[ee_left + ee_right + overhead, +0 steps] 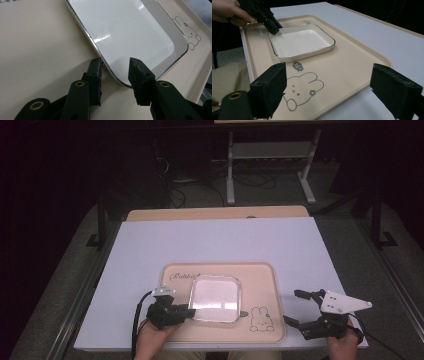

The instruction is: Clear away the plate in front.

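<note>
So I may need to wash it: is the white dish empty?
Empty. The dish shows a bare glossy white bottom, nothing inside.

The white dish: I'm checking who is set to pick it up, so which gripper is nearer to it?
Left. The left gripper has its jaws astride the white dish's near-left rim; the right gripper hangs open beyond the tray's right edge.

Left gripper (186,312): black, brass-ringed pivot holes, black cable, small grey top plate. Right gripper (295,307): black w/ grey three-cornered plate, dark screws. Jaw pads: worn black foam.
</note>
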`<state>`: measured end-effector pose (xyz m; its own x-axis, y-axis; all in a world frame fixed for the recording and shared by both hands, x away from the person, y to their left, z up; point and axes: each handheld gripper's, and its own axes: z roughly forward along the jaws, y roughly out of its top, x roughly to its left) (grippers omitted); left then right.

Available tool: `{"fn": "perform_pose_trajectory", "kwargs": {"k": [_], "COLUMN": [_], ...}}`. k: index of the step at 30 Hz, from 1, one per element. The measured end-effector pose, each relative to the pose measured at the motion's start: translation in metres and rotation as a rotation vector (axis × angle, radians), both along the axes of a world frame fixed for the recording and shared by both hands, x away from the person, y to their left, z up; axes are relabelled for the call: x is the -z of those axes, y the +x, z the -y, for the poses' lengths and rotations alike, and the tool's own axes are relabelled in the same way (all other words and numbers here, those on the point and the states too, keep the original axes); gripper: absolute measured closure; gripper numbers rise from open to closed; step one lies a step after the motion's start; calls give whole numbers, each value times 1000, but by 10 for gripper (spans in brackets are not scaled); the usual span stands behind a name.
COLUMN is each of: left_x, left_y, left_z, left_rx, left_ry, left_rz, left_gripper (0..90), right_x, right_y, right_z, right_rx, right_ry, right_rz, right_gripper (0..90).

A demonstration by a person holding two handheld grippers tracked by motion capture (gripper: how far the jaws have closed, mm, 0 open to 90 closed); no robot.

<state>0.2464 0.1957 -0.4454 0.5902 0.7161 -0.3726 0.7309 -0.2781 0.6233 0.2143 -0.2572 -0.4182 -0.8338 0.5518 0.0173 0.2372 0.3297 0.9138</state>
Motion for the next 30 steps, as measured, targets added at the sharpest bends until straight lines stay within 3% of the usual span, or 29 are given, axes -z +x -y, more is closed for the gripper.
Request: {"fn": "perform_pose_trajectory", "kwargs": {"k": [16, 24, 30], "left_x": [0, -2, -5], "left_y": [-2, -1, -1], "left_z": [2, 0, -5], "left_rx": [15, 12, 10], "left_ry": [-5, 8, -6], "left_rz": [-5, 11, 30], "left_gripper": [610, 608, 588], "right_x": [0, 0, 1], "right_y": [0, 0, 1], "right_z": [0, 0, 0], "right_rx": [-1, 0, 0], "right_ry": [-1, 1, -1], "right_rz": [-2, -3, -6], "right_gripper": [131, 131, 131]}}
